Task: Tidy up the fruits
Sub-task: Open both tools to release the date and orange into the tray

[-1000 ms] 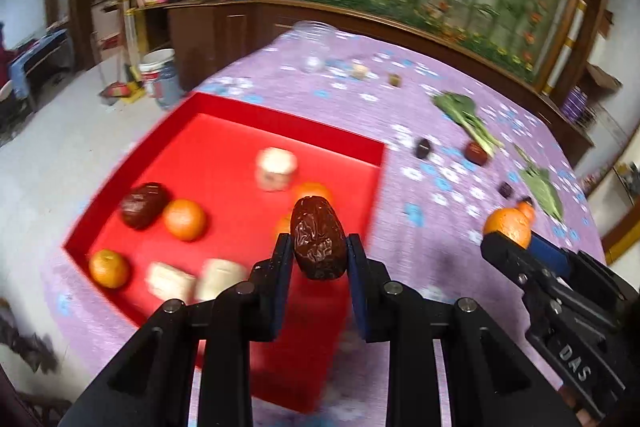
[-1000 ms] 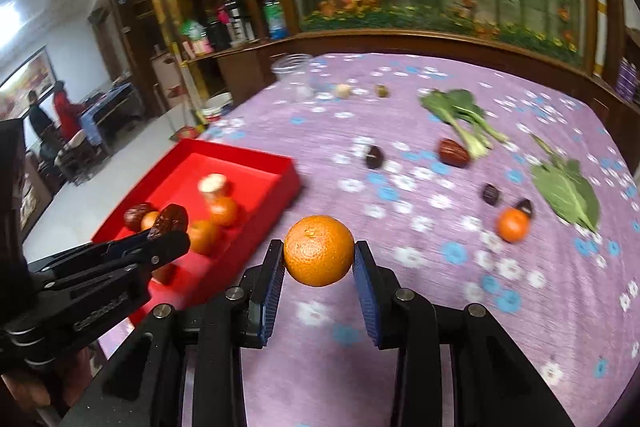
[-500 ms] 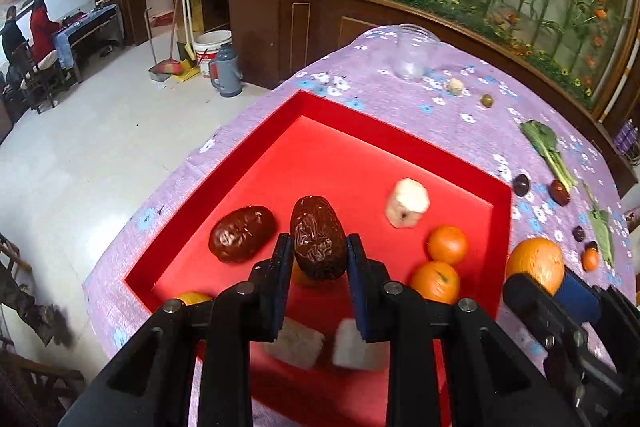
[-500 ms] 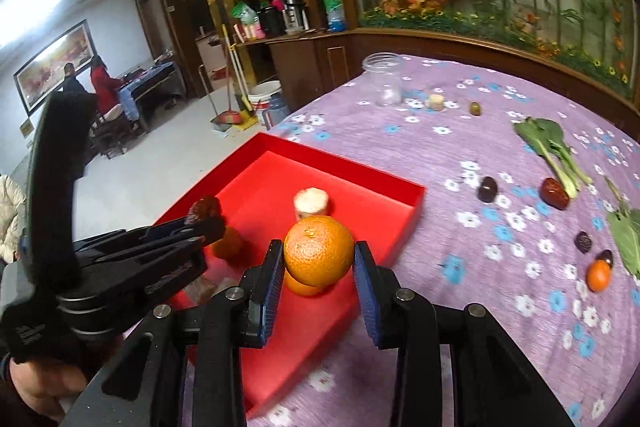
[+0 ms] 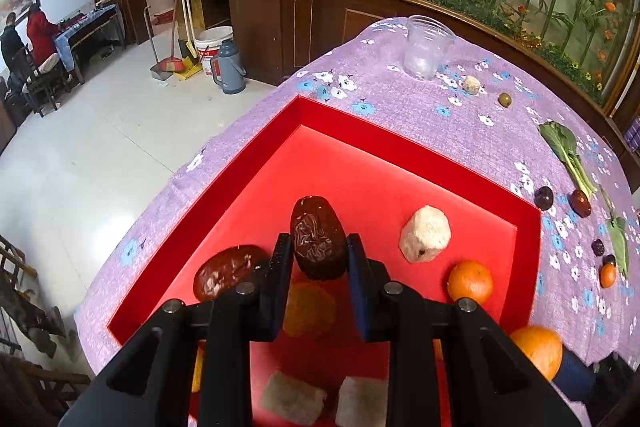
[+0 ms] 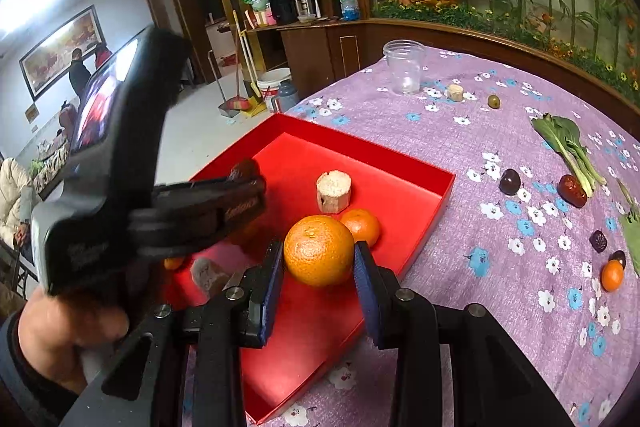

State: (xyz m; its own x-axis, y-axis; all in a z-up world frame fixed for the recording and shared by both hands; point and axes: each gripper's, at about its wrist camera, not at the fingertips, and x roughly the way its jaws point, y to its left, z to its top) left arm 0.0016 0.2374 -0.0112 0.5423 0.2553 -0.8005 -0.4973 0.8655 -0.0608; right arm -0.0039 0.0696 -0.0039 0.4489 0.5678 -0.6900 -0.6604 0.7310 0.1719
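Note:
My left gripper [image 5: 318, 251] is shut on a dark wrinkled date [image 5: 318, 237], held above the red tray [image 5: 360, 131]. In the tray lie another date [image 5: 226, 271], a small orange [image 5: 470, 283], a pale peeled chunk [image 5: 426, 241] and pale blocks [image 5: 292, 403] near the bottom edge. My right gripper [image 6: 318, 263] is shut on a large orange [image 6: 319, 251] over the tray's [image 6: 400, 163] near right part; that orange [image 5: 536, 349] shows at the lower right of the left wrist view. The left gripper [image 6: 244, 173] with its date appears at the left of the right wrist view.
On the purple flowered cloth [image 6: 500, 307] lie a clear plastic cup [image 6: 404, 71], a pale chunk [image 6: 455, 92], an olive [image 6: 494, 101], leafy greens [image 6: 568, 147], dark fruits [image 6: 510, 181], a red date [image 6: 572, 191] and a small orange [image 6: 612, 275]. The table edge drops to the floor at left.
Both grippers have swung left from over the cloth to above the red tray, each still carrying its fruit. The tray now fills the middle of both views.

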